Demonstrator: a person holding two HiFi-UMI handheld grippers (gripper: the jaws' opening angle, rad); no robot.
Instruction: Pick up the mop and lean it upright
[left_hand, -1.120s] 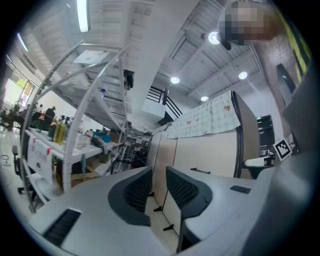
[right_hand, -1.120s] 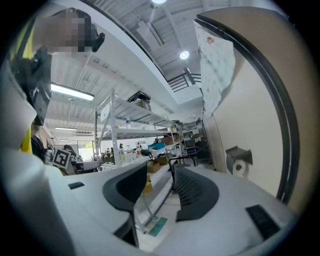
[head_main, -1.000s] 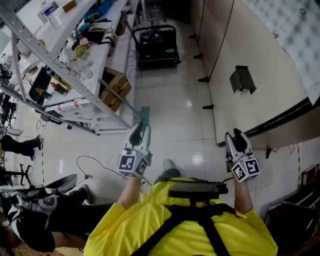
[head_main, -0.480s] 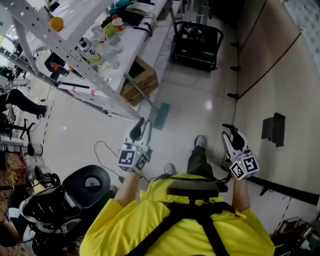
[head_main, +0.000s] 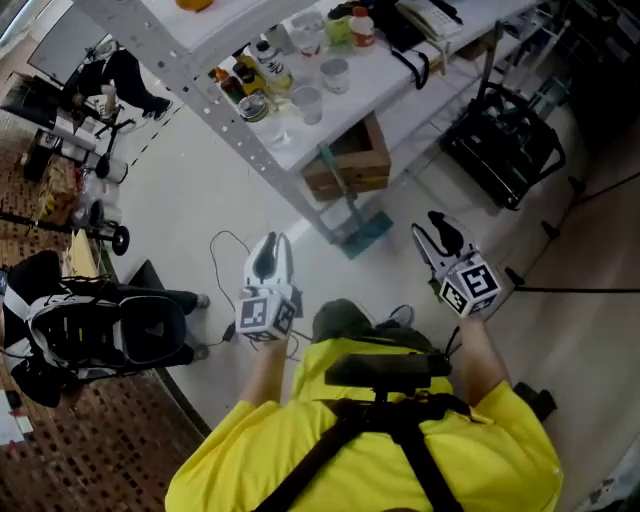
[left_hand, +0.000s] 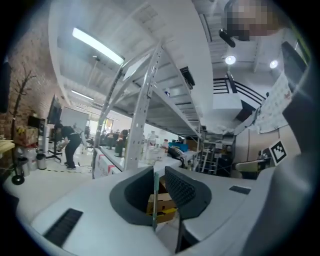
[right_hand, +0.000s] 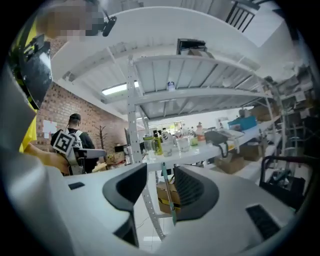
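While the mop (head_main: 349, 203) stands slanted, its teal head (head_main: 366, 234) on the floor (head_main: 250, 195) and its handle rising toward the edge of the white tabletop (head_main: 385, 95), just beside the cardboard box (head_main: 350, 165) stowed beneath, I have hold of nothing. The left gripper (head_main: 268, 248) has its jaws parted and empty. The right gripper (head_main: 437, 232) is likewise spread wide and empty. Each gripper view shows the thin teal handle framed in the gap between the jaws, but well ahead of them and untouched. Over the last second my head view has swung round: the mop, earlier straight ahead of the left gripper, now lies between the two grippers and nearer the right one, and the tabletop with its bottles and cups now spans the top of the view. The right jaws have kept the same spread throughout. I judge this to be the approach, squared up to the mop, with the grasp on the handle not yet begun. Whether the handle's top rests against the tabletop edge, I cannot tell.
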